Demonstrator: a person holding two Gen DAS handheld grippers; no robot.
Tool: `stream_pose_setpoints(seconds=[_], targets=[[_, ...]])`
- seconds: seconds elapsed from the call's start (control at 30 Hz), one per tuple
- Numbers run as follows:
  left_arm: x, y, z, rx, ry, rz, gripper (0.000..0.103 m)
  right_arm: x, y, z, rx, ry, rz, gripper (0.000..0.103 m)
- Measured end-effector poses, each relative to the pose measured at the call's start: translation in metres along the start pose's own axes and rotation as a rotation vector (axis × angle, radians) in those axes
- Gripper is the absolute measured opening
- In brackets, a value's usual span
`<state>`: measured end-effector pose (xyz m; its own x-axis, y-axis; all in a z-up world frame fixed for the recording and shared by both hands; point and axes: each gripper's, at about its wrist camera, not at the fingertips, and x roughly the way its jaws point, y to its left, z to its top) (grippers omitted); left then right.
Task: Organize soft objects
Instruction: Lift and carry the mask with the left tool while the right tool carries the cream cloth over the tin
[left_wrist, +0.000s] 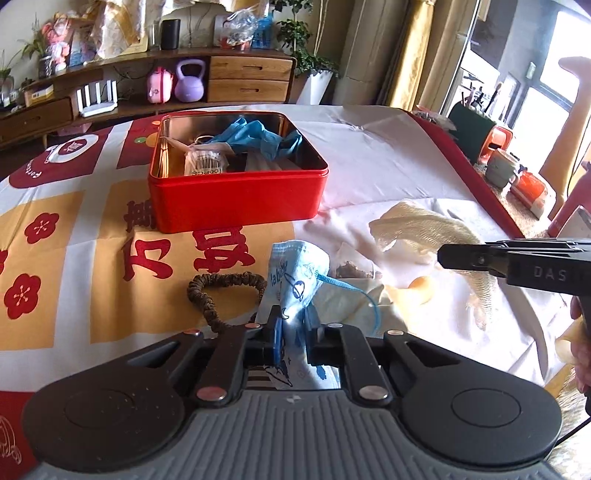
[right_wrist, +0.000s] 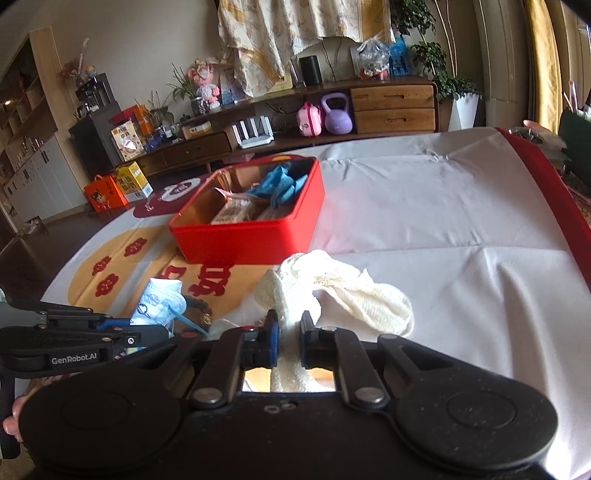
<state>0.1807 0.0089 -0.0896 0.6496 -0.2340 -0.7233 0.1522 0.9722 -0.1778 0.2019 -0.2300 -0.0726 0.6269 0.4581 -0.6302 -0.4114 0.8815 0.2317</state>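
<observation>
Now L fingers (left_wrist: 295, 334) clamp face mask (left_wrist: 297, 273); R fingers (right_wrist: 289, 328) clamp cream cloth (right_wrist: 332, 284).

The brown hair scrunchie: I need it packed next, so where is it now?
In the left wrist view the brown hair scrunchie lies on the tablecloth, in front of the red tin, just left of the held blue face mask.

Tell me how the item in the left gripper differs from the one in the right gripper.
The face mask in the left gripper is light blue with printed cartoons and a thin blue ear loop; the cloth in the right gripper is plain cream, knitted and bulkier. Both are soft, crumpled and pinched between closed jaws near the red tin.
</observation>
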Motion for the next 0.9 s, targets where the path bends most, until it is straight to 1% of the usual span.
stream_pose_setpoints(seconds=[0.37,0.47,0.6,0.67,0.9], targets=[[-0.034,0.001,0.022,-0.054,-0.012,0.0,0.012,-0.037,0.008,0.019,-0.015,-0.071,0.06,0.01],[-0.041,0.001,0.027,-0.055,-0.025,0.003,0.012,-0.041,0.011,0.021,-0.02,-0.083,0.069,0.01],[-0.05,0.001,0.036,-0.066,-0.039,-0.011,0.012,-0.044,0.013,0.023,-0.012,-0.093,0.092,0.01],[-0.056,0.003,0.04,-0.079,-0.056,-0.022,0.012,-0.044,0.015,0.024,-0.019,-0.097,0.094,0.01],[-0.073,0.004,0.057,-0.085,-0.112,-0.02,0.012,-0.045,0.017,0.028,-0.023,-0.106,0.103,0.01]])
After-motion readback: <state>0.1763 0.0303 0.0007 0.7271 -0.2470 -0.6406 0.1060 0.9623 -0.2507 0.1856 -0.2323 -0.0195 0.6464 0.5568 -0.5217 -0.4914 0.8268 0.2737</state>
